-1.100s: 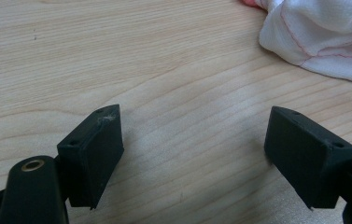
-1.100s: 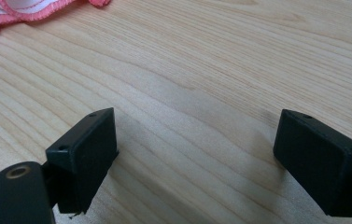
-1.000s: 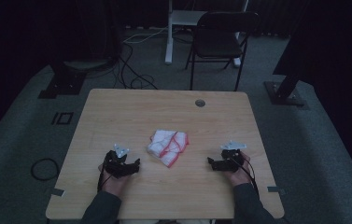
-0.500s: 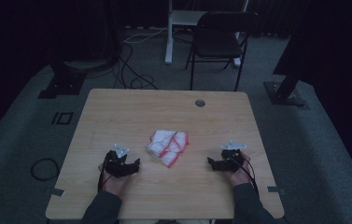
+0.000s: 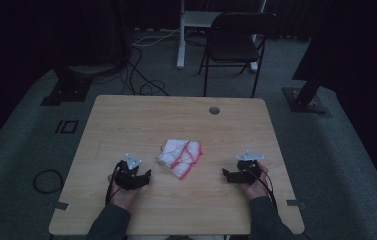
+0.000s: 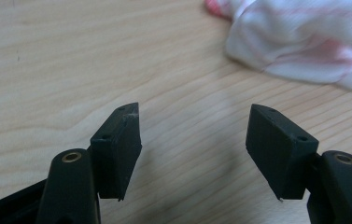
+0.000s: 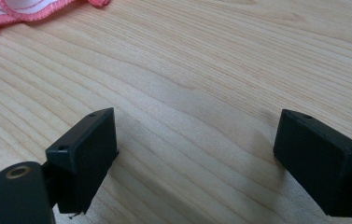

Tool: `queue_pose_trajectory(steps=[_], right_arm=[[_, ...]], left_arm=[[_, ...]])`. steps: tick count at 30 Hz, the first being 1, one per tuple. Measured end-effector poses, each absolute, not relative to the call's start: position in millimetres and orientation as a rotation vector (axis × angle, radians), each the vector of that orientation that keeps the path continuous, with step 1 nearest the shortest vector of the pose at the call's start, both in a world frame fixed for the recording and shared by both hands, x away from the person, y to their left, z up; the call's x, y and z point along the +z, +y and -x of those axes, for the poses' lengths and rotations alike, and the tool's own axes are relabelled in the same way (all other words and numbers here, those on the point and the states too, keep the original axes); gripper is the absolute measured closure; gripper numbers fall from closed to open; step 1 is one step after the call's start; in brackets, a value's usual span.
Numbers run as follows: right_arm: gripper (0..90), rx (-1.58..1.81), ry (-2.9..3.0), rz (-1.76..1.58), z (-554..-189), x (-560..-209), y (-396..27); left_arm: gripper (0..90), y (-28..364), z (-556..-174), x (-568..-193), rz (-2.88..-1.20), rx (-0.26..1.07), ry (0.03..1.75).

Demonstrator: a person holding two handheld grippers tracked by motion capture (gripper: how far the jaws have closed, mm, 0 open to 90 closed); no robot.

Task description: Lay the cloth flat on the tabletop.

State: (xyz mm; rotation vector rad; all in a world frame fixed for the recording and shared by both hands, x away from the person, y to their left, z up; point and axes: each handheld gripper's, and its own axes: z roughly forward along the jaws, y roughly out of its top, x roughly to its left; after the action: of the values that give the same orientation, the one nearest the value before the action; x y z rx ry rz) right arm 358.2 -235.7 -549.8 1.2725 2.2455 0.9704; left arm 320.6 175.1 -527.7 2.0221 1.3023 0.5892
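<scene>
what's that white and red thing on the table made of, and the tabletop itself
The cloth looks like soft woven cotton, matte white with stitched red edging; it lies crumpled in folds. The table looks like light wood or wood-look laminate: smooth, with visible grain lines.

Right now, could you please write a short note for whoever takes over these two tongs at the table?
Left tongs: open, holding nothing, low over the table, just short of the cloth.
Right tongs: open, holding nothing, to the cloth's other side, with bare wood between them.
Cloth: white with red-pink edging, bunched in a loose heap mid-table between the two tongs; neither touches it.
Done: nothing visible yet; the cloth lies ungrasped.
Left: probably close in from both sides, grip the cloth's edges and start handling it.
</scene>
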Motion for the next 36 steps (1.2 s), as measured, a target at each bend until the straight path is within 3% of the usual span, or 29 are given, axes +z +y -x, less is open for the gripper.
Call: queue_pose_trajectory(steps=[17, 36], right_arm=[[13.3, 0.97, 2.246, -1.272, -358.2, -549.8, -235.8], [13.3, 0.97, 2.245, -1.271, -358.3, -549.8, -235.8]], left_arm=[[40.2, 158.7, -333.5, -480.8, -2.009, 0.588, 1.168], [42.0, 111.9, -362.0, -469.8, -2.09, 0.572, 1.061]])
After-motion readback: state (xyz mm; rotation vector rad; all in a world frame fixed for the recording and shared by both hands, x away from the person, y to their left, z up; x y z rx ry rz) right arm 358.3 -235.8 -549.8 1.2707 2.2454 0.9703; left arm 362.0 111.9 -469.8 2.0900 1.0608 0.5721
